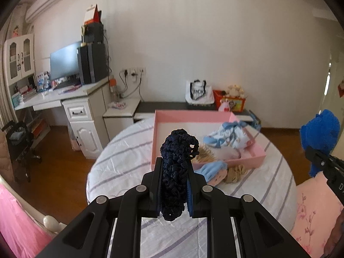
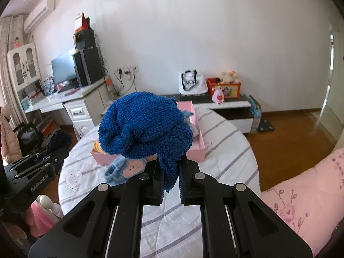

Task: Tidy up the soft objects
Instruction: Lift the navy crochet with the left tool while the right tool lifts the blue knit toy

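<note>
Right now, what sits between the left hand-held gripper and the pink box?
In the left wrist view, a doll with a light blue hat lies on the striped cloth, between the left hand-held gripper and pink box.

Soft, even daylight fills both views, with strong fisheye bending, dark corner vignetting and slightly blurred backgrounds.

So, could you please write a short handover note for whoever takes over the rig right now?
Left gripper: jaws shut on the dark navy knitted piece, held in the air above the round table.
Right gripper: jaws shut on the bright blue knitted cloth, also held above the table.
Pink box: on the table, already holding a light blue patterned garment.
Left to do: place both held pieces, probably in the box; then the doll with the blue hat, lying on the table in front of the box.
</note>
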